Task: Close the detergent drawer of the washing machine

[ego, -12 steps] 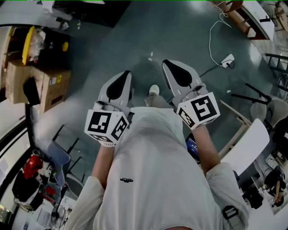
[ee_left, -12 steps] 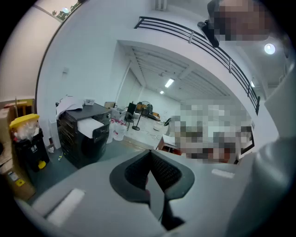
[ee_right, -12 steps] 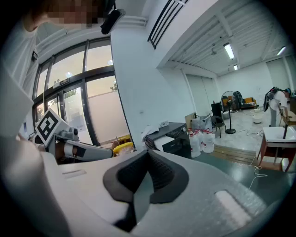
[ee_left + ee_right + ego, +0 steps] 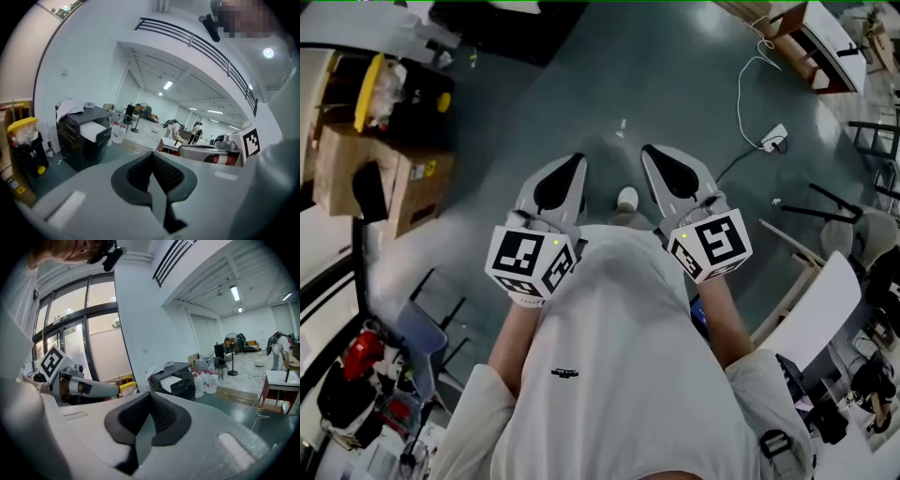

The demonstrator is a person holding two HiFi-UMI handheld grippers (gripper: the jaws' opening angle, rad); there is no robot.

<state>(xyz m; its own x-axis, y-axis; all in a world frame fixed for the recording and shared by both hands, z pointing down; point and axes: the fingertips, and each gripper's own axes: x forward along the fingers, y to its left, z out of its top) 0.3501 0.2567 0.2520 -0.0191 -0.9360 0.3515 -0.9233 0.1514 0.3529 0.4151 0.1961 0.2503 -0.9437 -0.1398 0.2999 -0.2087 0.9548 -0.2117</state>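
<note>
Pointing over the floor [image 4: 675, 84], left claw [image 4: 574, 159] and right claw [image 4: 652, 152] sit clenched, empty, dark cabinet [image 4: 82, 138] well ahead.

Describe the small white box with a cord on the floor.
In the head view, start from the grey-green floor and the right gripper. Up and right of it lies the white box, the only thing trailing a thin white cord.

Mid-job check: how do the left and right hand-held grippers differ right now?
In the head view, the left hand-held gripper tilts its nose rightward, while the right hand-held gripper tilts leftward, so their tips converge. The left one's camera faces a black cabinet and a yellow-lidded bin; the right one's takes in tall glass windows. Shared: both have their jaws shut on nothing.
</note>
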